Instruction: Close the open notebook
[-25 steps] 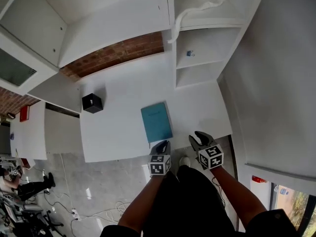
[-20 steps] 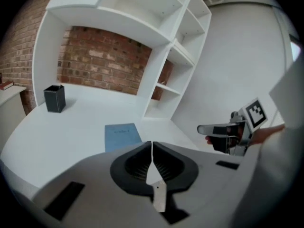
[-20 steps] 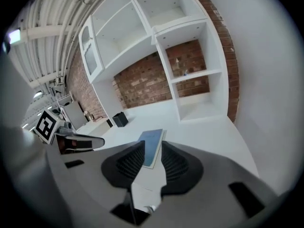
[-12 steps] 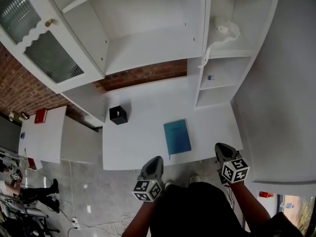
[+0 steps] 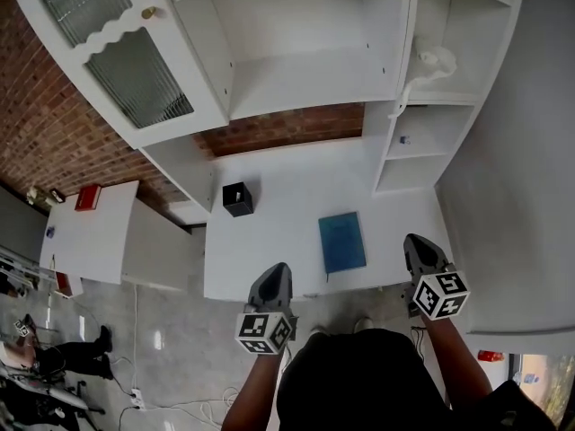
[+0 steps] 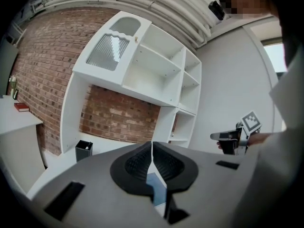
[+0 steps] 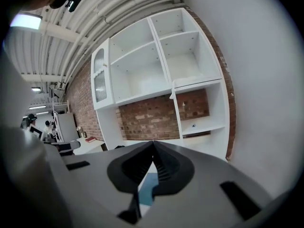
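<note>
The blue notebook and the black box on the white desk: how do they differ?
Colour: the notebook is teal-blue, the black box is black.
Shape: the notebook lies flat and closed; the black box stands up as a small cube.
Place: the notebook lies near the front edge of the desk; the black box sits further back and to the left.
Both rest on the same desk, well apart.

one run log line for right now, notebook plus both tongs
notebook: closed, flat on desk | left tongs: shut, empty | right tongs: shut, empty | both apart from notebook
</note>
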`<state>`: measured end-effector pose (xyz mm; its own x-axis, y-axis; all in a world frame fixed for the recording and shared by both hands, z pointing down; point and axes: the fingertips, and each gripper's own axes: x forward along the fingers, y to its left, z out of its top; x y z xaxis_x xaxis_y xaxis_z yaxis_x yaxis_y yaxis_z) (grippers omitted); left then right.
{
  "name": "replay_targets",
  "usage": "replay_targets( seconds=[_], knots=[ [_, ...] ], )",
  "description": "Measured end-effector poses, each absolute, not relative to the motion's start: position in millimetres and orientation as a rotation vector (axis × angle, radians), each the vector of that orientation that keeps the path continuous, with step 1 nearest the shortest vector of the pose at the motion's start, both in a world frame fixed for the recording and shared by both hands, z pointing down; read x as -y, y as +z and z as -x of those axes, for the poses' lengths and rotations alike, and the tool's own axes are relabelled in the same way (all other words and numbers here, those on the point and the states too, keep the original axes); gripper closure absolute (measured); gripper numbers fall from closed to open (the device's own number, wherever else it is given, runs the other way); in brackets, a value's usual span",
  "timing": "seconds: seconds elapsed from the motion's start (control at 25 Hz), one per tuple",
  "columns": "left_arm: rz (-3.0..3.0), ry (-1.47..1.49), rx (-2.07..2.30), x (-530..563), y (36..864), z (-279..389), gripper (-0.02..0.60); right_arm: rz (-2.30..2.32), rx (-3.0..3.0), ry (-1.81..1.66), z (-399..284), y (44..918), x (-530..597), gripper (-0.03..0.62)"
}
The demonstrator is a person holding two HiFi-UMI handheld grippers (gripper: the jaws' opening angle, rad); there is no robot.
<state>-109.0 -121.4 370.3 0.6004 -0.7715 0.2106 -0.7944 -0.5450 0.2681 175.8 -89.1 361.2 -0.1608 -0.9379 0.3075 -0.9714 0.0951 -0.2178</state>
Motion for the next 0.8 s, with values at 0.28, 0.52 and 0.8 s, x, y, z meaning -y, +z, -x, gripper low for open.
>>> replay_targets(
  seconds=[0.28, 0.52, 0.8],
  knots=[
    [-2.481, 0.083, 1.295, 126.6, 361.0, 131.4, 0.568, -1.920, 2.276, 0.490, -150.3, 365.0, 85.9, 0.594],
    [-2.521, 0.204, 1.340, 129.4, 371.8, 140.2, 0.568, -1.915, 2.276, 0.371, -138.0, 357.6, 79.5, 0.595],
    [-2.527, 0.211, 1.286, 134.3, 377.2, 128.8, 0.568, -1.963, 2.244, 0.379, -139.6, 360.1, 80.7, 0.595]
  ],
)
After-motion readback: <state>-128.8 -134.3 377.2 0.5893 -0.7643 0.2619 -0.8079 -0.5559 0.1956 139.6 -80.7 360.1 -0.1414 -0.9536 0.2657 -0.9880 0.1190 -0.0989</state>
